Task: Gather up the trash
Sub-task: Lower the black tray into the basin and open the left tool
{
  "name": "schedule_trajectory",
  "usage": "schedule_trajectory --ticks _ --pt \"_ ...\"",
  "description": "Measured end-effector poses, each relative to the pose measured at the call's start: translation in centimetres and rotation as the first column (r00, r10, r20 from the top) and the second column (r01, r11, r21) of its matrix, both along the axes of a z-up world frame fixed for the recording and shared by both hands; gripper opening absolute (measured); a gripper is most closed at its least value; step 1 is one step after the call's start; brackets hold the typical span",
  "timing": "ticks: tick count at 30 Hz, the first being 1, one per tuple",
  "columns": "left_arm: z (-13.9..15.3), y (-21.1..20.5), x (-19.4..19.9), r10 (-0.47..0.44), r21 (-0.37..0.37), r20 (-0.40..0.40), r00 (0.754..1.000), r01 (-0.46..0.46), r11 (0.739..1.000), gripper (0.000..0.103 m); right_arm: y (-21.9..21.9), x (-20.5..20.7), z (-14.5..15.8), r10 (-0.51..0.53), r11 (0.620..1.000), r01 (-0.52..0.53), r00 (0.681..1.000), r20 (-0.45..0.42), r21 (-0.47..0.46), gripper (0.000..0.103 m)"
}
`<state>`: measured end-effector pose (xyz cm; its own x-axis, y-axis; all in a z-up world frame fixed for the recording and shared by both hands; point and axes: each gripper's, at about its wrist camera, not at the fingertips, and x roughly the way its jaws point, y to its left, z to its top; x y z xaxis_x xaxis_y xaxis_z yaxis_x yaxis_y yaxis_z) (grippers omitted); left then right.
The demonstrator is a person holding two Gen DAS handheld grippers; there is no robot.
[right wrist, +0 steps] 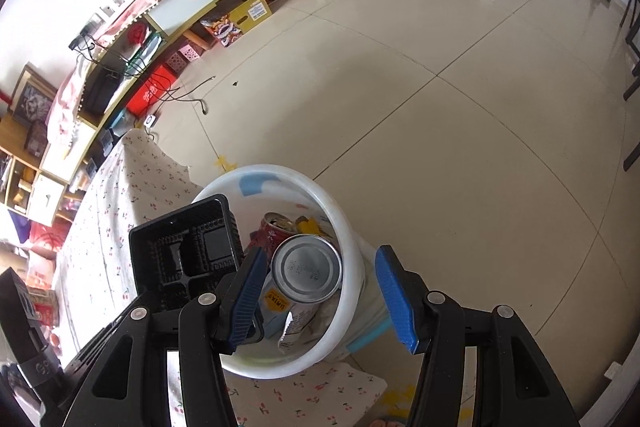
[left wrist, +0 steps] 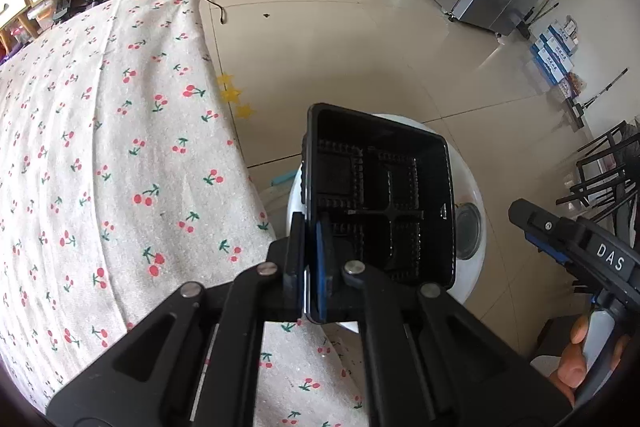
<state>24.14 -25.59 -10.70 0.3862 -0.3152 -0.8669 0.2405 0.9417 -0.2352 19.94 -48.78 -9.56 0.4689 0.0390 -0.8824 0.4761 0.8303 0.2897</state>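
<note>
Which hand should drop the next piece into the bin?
Left. Its gripper already pinches the black tray at the white bin; the right gripper looks open and empty.

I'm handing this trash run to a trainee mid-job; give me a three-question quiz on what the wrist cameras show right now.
1. True or false: the left tool is clamped on the wall of the black plastic tray.
2. Which best describes the right tool? A) shut on a can B) open, holding nothing C) shut on the bin rim
3. Fill in: the silver-bottomed can lies inside the white ____.

Key: 1 true; 2 B; 3 bin.
</note>
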Motion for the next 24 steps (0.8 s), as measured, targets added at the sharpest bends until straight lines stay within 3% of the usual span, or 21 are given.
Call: schedule_trajectory --ticks 3,8,12,15,17,22,24 --pt "-0.8 -0.5 0.1 -0.022 -0.029 -0.024 0.999 0.021 0.999 0.006 -0.1 -0.1 0.0 -0.008 1.000 0.008 1.000 0.008 0.007 0.058" --pt "-3.2 -1.6 1.8 0.007 0.041 -0.054 0.999 -0.004 0.999 0.006 0.3 0.1 0.1 0.008 1.000 -0.008 1.000 0.015 0.012 0.058" --pt "-3.3 -1.4 1.9 -0.054 0.003 -0.079 0.995 0.054 0.999 0.008 0.6 0.0 0.4 0.023 1.000 -0.023 0.999 0.025 -0.003 0.058" --pt "-2.2 -0.2 1.2 -0.079 -0.051 -0.071 0.994 0.075 0.996 0.027 0.5 0.1 0.3 0.025 1.000 -0.025 0.999 0.029 0.012 0.058" --pt "-1.6 0.4 1.0 -0.082 -0.049 -0.057 0.995 0.079 0.996 0.043 0.8 0.3 0.2 0.035 0.999 -0.035 0.999 0.027 0.012 0.058" --pt "-1.3 1.7 1.6 -0.064 -0.092 -0.046 0.997 0.060 0.994 0.043 1.3 0.4 0.5 0.058 0.998 -0.058 0.998 0.031 -0.008 0.058" --pt "-1.5 1.2 1.5 -0.094 -0.093 -0.029 0.995 0.091 0.992 0.029 1.6 0.5 0.5 0.068 0.998 -0.068 0.997 0.028 -0.019 0.058"
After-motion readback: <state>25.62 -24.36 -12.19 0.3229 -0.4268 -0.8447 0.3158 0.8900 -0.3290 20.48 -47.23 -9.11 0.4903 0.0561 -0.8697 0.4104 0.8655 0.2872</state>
